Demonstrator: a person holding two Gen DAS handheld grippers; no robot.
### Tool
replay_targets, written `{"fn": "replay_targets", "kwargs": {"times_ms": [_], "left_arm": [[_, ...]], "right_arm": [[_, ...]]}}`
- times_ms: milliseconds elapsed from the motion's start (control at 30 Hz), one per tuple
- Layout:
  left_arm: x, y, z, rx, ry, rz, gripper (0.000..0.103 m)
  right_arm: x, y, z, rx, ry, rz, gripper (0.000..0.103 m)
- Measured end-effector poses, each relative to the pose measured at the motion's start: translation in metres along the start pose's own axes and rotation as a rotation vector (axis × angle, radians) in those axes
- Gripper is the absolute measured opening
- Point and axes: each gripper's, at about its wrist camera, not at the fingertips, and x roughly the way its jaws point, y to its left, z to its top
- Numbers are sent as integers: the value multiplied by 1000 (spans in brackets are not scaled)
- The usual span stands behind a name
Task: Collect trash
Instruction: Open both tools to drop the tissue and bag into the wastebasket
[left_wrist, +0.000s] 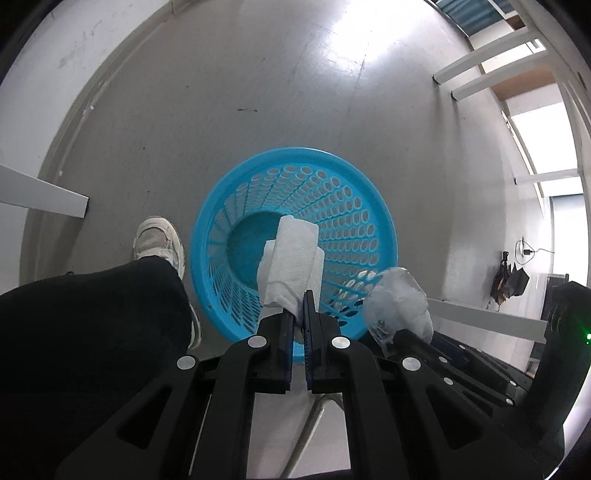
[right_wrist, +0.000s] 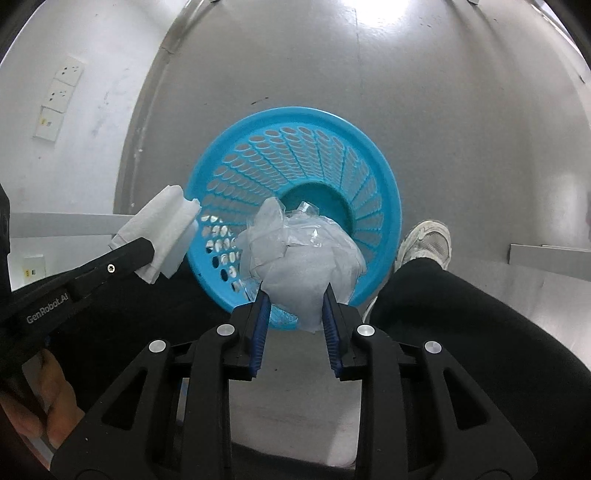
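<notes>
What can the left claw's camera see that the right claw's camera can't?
Only the left camera shows the white shelf frames by the window and a dark folded umbrella against the wall. Only the right camera shows the wall sockets and the person's hand. Both show the blue basket on the floor, a white sneaker, the left claw pinching folded white tissue, and the right claw gripping a crumpled plastic bag.

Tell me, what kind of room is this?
Probably an office or workroom: bare grey floor, wall sockets, white desk legs, and a blue trash basket on the floor.
</notes>
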Motion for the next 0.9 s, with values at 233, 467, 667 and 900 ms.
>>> {"fn": "replay_targets", "kwargs": {"times_ms": [233,467,667,900], "left_arm": [[-2,-4,7,12,-44,9,44],[-14,-1,3,-5,-55,4,45],[-34,1,-10,-10,-87,8,46],[-79,-8,-37,75,-183,-3,48]], "right_arm": [[-1,-9,3,34,-30,35,44],[-13,-7,-4,40,-55,48,48],[-42,8,-23,-25,-111,-4,51],[-93,24,-64,-133,-228,-32,58]]}}
